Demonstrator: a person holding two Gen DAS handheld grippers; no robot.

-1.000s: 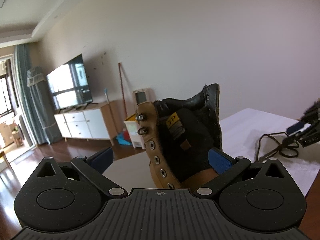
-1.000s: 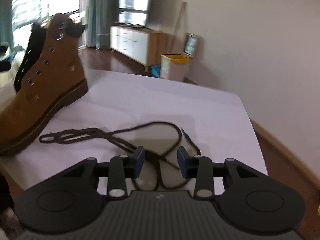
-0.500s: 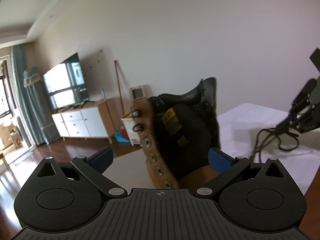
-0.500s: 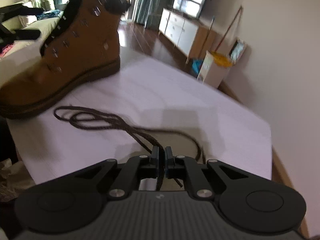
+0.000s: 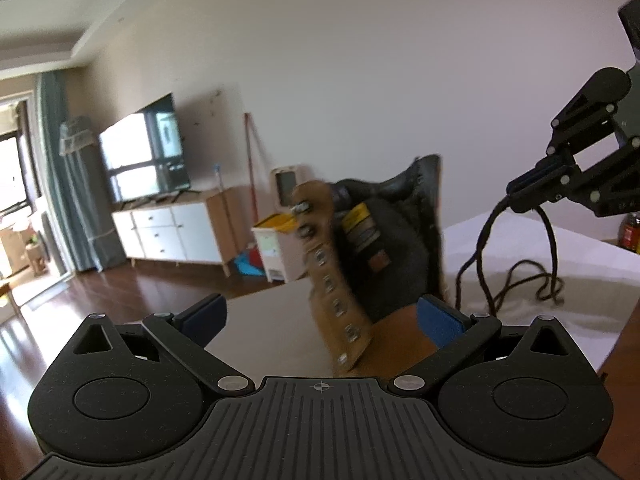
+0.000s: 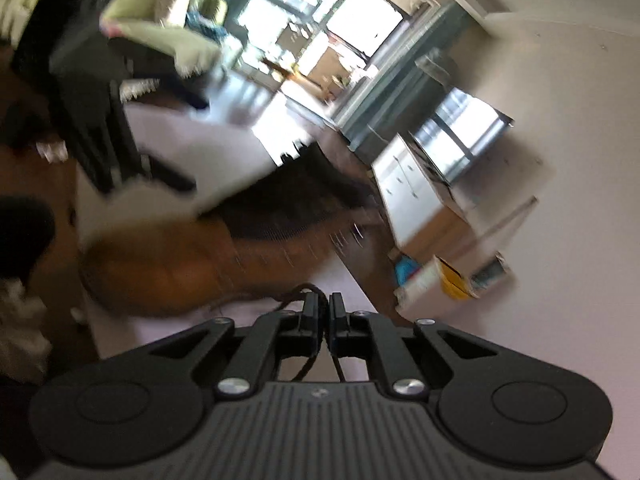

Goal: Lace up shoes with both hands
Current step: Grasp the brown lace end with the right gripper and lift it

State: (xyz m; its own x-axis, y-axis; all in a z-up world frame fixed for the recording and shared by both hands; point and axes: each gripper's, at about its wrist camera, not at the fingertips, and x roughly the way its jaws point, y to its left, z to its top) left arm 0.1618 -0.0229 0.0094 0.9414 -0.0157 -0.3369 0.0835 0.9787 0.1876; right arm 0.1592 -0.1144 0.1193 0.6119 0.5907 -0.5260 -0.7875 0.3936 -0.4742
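A tan lace-up boot [image 5: 340,280] with a black tongue and metal eyelets stands on the white table [image 5: 592,252]. It sits between the fingers of my left gripper [image 5: 320,314], which is wide open. The left pad is clear of the boot, and the right pad [image 5: 438,320] is close beside it. My right gripper [image 5: 516,194] hangs above the table at the right, shut on the dark shoelace [image 5: 480,248]. The lace droops to loops on the cloth. The right wrist view is rolled and blurred; it shows the right gripper [image 6: 325,312] pinching the shoelace [image 6: 300,292] in front of the boot [image 6: 160,272].
A TV [image 5: 144,148] on a white and wood cabinet [image 5: 172,232], a broom and a small bin [image 5: 276,248] stand along the far wall. A bottle [image 5: 630,234] sits at the table's right edge. Wooden floor lies beyond the table's left edge.
My right gripper shut on the shoelace, then rose from the table with it and rolled. The boot shifted slightly in the left wrist view.
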